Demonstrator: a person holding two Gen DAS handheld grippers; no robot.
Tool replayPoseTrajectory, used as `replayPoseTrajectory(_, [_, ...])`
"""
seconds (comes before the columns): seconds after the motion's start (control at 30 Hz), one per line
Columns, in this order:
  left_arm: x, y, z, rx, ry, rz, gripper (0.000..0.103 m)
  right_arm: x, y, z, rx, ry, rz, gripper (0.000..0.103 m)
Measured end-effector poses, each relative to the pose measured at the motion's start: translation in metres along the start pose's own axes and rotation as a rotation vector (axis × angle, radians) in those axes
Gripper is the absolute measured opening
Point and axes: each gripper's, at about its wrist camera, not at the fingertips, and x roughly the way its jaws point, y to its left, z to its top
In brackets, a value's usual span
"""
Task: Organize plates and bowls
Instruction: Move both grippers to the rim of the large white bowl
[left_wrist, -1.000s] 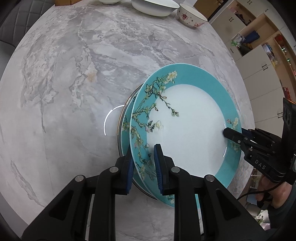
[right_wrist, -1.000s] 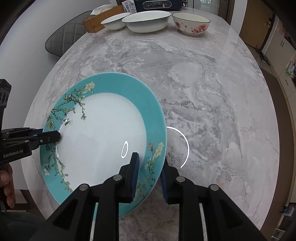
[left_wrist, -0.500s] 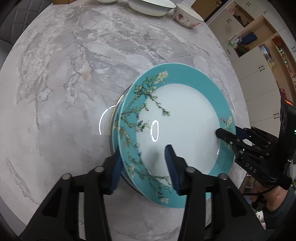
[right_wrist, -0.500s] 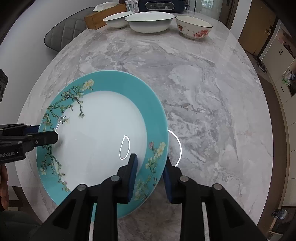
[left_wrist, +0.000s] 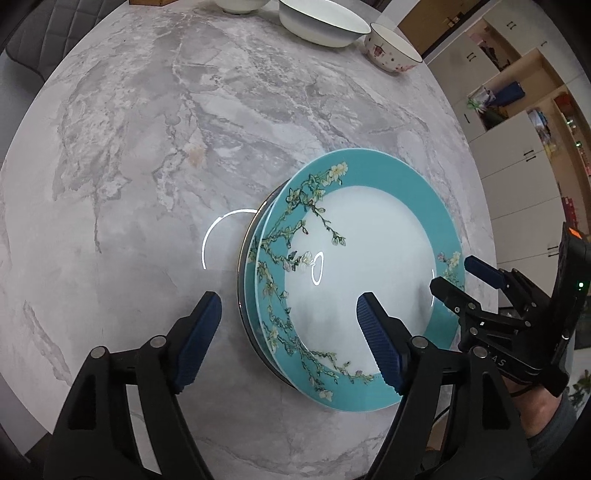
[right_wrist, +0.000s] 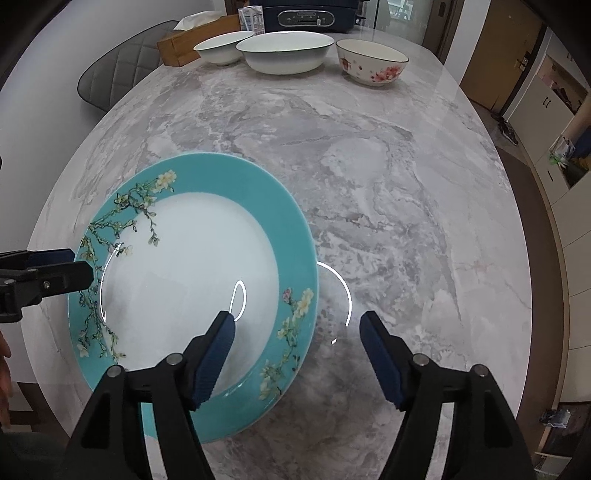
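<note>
A teal plate (left_wrist: 369, 266) with a white centre and blossom branches lies on top of a stack of like plates (left_wrist: 253, 295) on the marble table (left_wrist: 147, 147). My left gripper (left_wrist: 288, 332) straddles the plate's left rim; its jaws are opening and the pads stand clear of the rim. My right gripper (right_wrist: 297, 350) spans the opposite rim of the same plate (right_wrist: 192, 266); its jaws are opening too, with no pad on the rim. Each gripper shows in the other's view, the right gripper (left_wrist: 458, 277) at the plate's far edge.
At the table's far end stand a small white bowl (right_wrist: 223, 46), a wide white bowl (right_wrist: 284, 50) and a flowered bowl (right_wrist: 371, 61). Behind them are a wooden tissue box (right_wrist: 184, 44) and a dark appliance (right_wrist: 306, 14). A grey chair (right_wrist: 118, 81) stands left; cabinets (left_wrist: 517, 147) line the right.
Both grippers were shut on opposite rims of the top plate a second ago; both have let go and spread wide. The plate has settled onto the stack.
</note>
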Motion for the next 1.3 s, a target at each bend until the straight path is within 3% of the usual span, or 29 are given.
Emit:
replayPoseTrajectory(0.13, [-0.019, 0.015, 0.012, -0.065, -0.034, -0.032, 0.103, -0.023, -0.015, 0.006, 0.04, -0.048, 0.027, 0.095])
replayPoseTrajectory(0.17, [-0.025, 0.018, 0.018, -0.068, -0.05, -0.022, 0.103, -0.029, -0.021, 0.01, 0.049, -0.053, 0.048, 0.103])
replayPoseTrajectory(0.4, [-0.074, 0.006, 0.09, 0.026, -0.229, 0.019, 0.103, -0.045, -0.052, 0.077, 0.113, 0.005, 0.216, 0.103])
replayPoseTrajectory(0.57, [-0.064, 0.0, 0.162, -0.025, -0.146, 0.015, 0.103, -0.057, -0.064, 0.16, 0.087, -0.018, 0.264, 0.103])
replayPoseTrajectory(0.73, [-0.047, 0.002, 0.235, -0.086, -0.18, 0.039, 0.103, -0.064, -0.068, 0.26, -0.039, -0.129, 0.273, 0.1])
replayPoseTrajectory(0.9, [-0.016, -0.001, 0.3, -0.094, -0.181, 0.07, 0.103, -0.027, -0.072, 0.351, -0.114, -0.107, 0.288, 0.092])
replayPoseTrajectory(1.03, [0.012, -0.003, 0.337, -0.105, -0.163, 0.096, 0.103, 0.015, -0.065, 0.398, -0.164, -0.054, 0.277, 0.088])
replayPoseTrajectory(1.3, [0.073, 0.006, 0.377, -0.151, -0.104, 0.133, 0.101, 0.105, -0.051, 0.43, -0.226, 0.094, 0.247, 0.07])
